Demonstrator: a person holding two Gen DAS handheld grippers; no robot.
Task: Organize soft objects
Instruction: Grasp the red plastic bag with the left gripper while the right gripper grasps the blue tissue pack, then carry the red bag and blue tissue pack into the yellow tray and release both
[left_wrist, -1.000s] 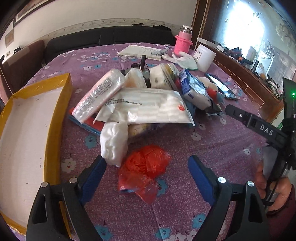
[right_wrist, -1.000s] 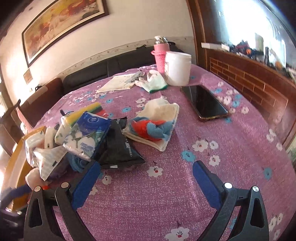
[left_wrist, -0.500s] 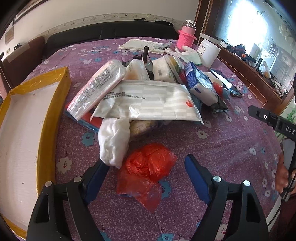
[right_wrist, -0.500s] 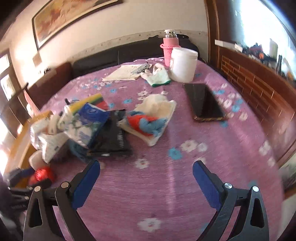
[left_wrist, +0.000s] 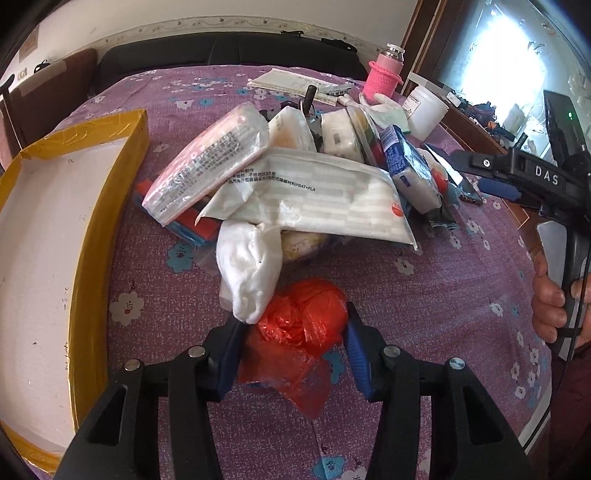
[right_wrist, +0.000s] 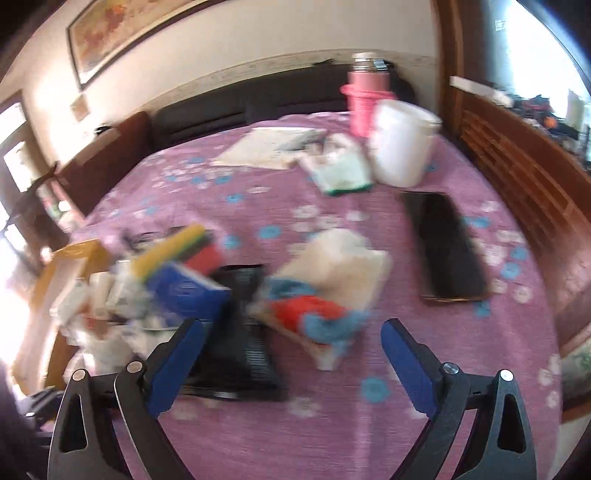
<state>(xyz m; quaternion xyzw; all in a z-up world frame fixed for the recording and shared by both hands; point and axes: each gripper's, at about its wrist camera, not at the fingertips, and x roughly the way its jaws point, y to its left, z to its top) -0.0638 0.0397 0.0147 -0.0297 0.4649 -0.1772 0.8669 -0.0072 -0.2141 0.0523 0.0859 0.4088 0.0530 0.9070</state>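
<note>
A crumpled red plastic bag (left_wrist: 291, 365) lies on the purple flowered cloth at the near edge of a pile of soft packs. My left gripper (left_wrist: 293, 317) has its jaws closing on this bag, and both blue pads touch its sides. A white cloth bundle (left_wrist: 251, 273) leans against the left pad. Behind it lie a large white pack (left_wrist: 321, 199), a pink-white pack (left_wrist: 210, 166) and a blue tissue pack (left_wrist: 410, 173). My right gripper (right_wrist: 291, 325) hangs open above the table in a blurred view, with nothing between its pads. A black pouch (right_wrist: 240, 343) and a red-and-blue cloth (right_wrist: 314, 314) lie just beyond it.
A yellow-rimmed box (left_wrist: 107, 206) with a white floor stands left of the pile. A phone (right_wrist: 447, 247), a white tub (right_wrist: 402, 144), a pink bottle (right_wrist: 364, 99) and papers (right_wrist: 266, 147) sit farther back. A hand (left_wrist: 550, 306) holds the right gripper's handle.
The left jaws have come in from wide open onto the red bag. The right gripper has swung closer to the pile, and its view has blurred.
</note>
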